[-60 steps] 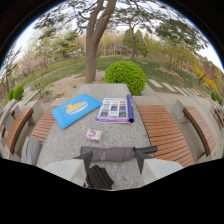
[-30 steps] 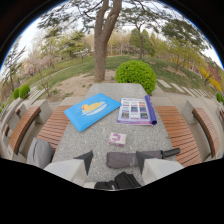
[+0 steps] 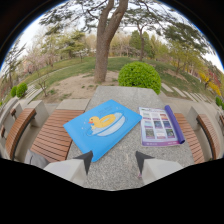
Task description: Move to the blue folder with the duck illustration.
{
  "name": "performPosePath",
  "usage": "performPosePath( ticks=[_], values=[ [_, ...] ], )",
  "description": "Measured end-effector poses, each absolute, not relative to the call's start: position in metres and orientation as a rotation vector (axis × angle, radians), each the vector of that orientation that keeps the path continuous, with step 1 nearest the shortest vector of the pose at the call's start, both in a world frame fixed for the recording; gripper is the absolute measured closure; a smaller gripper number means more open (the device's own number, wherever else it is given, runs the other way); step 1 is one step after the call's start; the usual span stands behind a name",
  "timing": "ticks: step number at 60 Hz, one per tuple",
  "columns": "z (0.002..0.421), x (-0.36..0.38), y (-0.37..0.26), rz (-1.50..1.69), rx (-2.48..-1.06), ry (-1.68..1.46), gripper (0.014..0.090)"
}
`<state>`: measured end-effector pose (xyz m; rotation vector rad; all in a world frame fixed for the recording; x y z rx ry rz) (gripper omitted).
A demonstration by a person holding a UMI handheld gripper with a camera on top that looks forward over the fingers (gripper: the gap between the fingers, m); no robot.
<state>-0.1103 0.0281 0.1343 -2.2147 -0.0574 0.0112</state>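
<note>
stone table (image 3: 125, 167) outdoors, open gripper (image 3: 114, 159) nearing the blue duck folder (image 3: 102, 126), thin, light, slippery, best pinched at its near edge.

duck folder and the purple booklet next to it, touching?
Apart. The gripper view shows a strip of bare stone table between the blue folder and the purple booklet. The open gripper reaches neither.

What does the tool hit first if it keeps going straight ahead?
Likely the blue duck folder: its near corner lies just ahead of the open tool, toward the left finger. Depth is hard to judge; bare stone tabletop lies between the fingertips.
</note>
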Motion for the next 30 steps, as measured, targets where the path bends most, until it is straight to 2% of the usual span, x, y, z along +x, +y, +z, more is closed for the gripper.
performPosePath(
  ticks=[30],
  values=[
    [0.064,-0.154,0.214,-0.036,-2.227,-0.078,0.0199]
  ],
)
